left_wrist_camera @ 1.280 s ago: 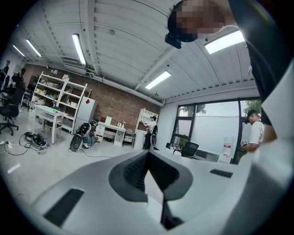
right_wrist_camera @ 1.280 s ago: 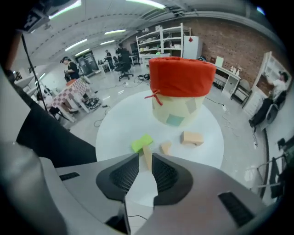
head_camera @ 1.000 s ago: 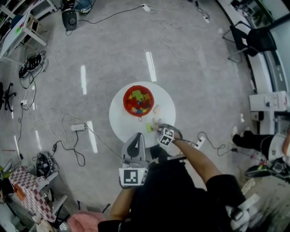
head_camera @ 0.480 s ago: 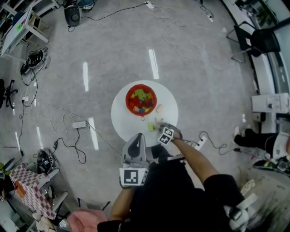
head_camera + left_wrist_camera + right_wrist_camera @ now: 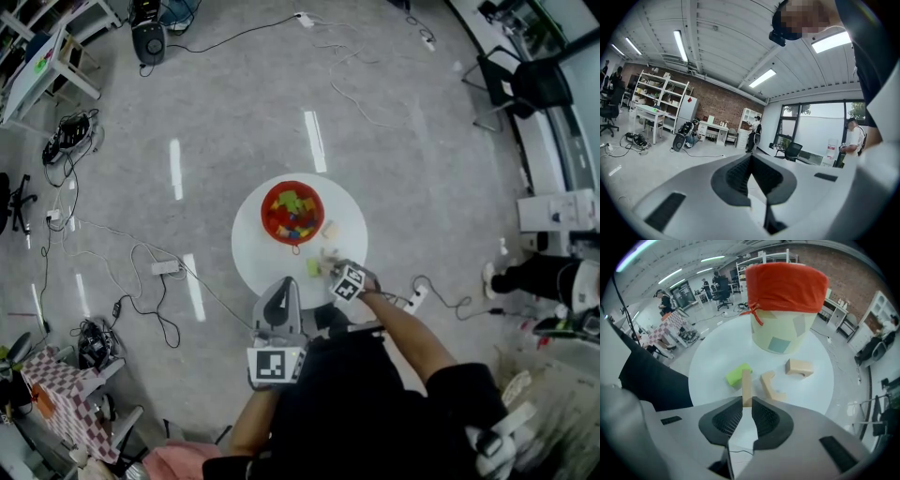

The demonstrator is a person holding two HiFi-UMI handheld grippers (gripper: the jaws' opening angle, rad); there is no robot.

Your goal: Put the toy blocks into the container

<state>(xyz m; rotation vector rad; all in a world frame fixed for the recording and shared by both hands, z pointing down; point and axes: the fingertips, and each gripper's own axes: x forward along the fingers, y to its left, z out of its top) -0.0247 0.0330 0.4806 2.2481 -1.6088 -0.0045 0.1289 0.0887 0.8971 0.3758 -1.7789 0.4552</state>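
A red-rimmed container [image 5: 785, 305] holding several coloured blocks [image 5: 292, 211] stands on the round white table [image 5: 253, 253]. In front of it lie a green block [image 5: 736, 375], a tan notched block [image 5: 769, 386] and a tan arch block [image 5: 799, 367]. My right gripper [image 5: 746, 401] points down at the table's near edge [image 5: 330, 267]. Its jaws have just been closing and are shut on a slim tan block [image 5: 746, 387] that stands next to the green one. My left gripper [image 5: 751, 157] hangs shut and empty in front of the body, off the table [image 5: 281, 300], pointing out into the room.
The table stands alone on a grey floor with cables [image 5: 141, 272] and a power strip [image 5: 164, 267] to the left. Desks, shelves [image 5: 656, 93] and chairs line the room's edges, and people stand far off.
The right gripper has rolled slightly over the blocks at the table's near edge. The left gripper has stayed put.
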